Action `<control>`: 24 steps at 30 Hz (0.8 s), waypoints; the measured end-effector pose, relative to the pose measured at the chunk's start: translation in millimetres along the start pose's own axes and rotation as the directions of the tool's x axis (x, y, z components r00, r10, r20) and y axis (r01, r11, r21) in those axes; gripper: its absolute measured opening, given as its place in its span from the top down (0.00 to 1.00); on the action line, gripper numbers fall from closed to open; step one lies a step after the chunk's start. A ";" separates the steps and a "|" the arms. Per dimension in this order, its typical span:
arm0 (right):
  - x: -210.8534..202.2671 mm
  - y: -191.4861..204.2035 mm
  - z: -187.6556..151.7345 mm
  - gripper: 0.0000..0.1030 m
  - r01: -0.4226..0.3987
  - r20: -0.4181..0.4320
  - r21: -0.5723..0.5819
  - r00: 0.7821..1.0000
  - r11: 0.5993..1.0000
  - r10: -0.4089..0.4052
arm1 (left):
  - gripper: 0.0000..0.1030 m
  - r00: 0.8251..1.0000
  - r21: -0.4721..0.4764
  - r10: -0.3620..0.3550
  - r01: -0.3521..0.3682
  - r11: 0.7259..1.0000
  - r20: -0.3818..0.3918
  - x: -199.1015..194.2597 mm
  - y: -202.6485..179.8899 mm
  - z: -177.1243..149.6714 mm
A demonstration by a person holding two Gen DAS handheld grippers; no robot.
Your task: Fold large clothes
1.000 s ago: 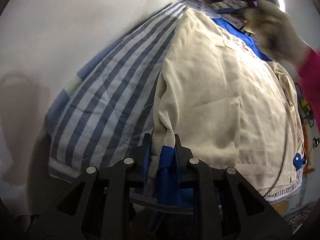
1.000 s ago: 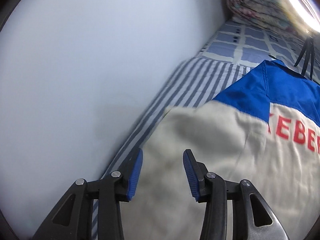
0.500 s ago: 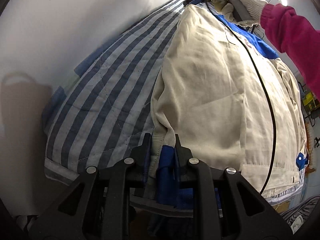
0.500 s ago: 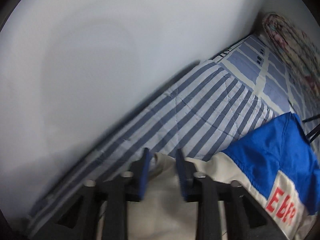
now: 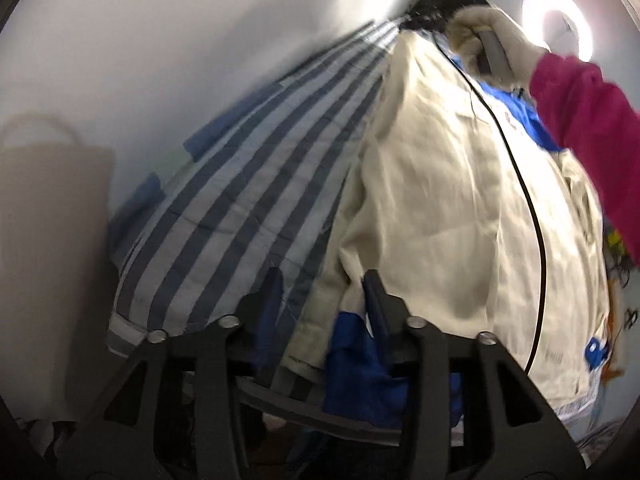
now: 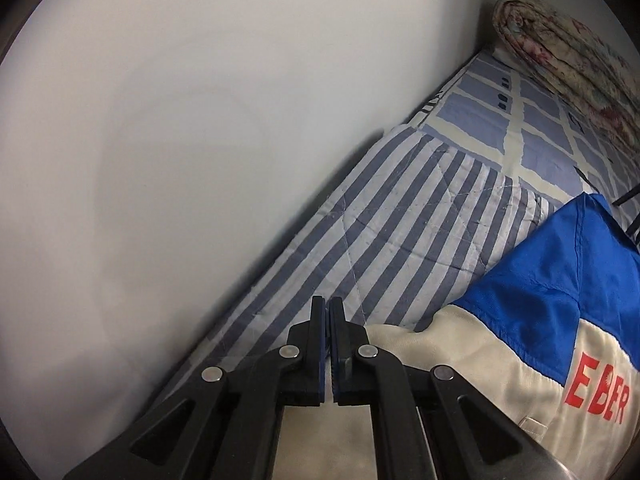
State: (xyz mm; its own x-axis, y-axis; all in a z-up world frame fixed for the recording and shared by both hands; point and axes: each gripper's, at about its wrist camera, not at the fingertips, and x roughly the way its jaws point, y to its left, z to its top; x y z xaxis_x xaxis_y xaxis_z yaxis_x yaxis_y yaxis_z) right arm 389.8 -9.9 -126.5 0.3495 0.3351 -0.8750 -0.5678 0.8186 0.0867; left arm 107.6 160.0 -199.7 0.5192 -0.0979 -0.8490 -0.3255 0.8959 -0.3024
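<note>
A cream jacket (image 5: 440, 200) with blue panels and red letters lies spread on a striped quilt (image 5: 260, 200). My left gripper (image 5: 323, 294) stands at the jacket's near hem. Its jaws are opening, and the cream and blue hem lies loose between them. At the far end, a gloved hand (image 5: 492, 40) holds my right gripper (image 5: 420, 20) at the jacket's far corner. In the right wrist view the right gripper (image 6: 328, 320) is shut. The edge of the jacket (image 6: 460, 360) runs in between its pads, and its tips stick out over the quilt (image 6: 400, 220).
A white wall (image 6: 200, 120) runs close along the bed's far side. A rolled floral blanket (image 6: 560, 48) lies on a checked sheet (image 6: 500, 120) at the head. A black cable (image 5: 532, 208) crosses the jacket. A pale bag (image 5: 52, 184) stands by the wall, and a ring light (image 5: 560, 16) glows beyond.
My left jaws have come apart and let the hem go slack. My right gripper moved to the jacket's far edge near the wall and closed there.
</note>
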 end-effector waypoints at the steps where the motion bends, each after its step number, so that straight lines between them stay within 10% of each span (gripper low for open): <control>1: -4.4 -1.3 1.6 1.00 -0.010 0.008 0.009 1.000 1.000 0.010 | 0.53 1.000 0.000 -0.007 0.007 1.000 -0.030 6.3 -0.1 -0.8; 8: -14.1 -26.3 5.8 0.99 -0.124 0.022 0.096 0.992 0.988 0.122 | 0.79 0.998 0.066 -0.009 0.013 0.998 -0.057 15.1 -9.3 -4.7; 12: -18.0 -17.2 5.9 0.62 -0.105 0.024 0.065 0.994 0.992 0.103 | 0.80 0.998 0.065 -0.013 0.017 0.998 -0.053 14.4 -11.3 -5.6; 24: 33.2 39.5 -23.5 0.58 0.167 -0.142 -0.040 0.975 0.985 -0.171 | 0.83 0.999 0.097 -0.031 0.033 0.995 -0.020 2.0 -20.2 -7.6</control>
State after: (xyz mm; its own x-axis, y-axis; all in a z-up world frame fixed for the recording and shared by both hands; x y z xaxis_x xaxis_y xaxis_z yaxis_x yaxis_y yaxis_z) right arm 361.4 22.6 -163.3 0.3320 0.1203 -0.9356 -0.5305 0.8439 -0.0797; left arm 109.2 138.4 -198.5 0.5129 -0.1349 -0.8478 -0.2302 0.9298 -0.2872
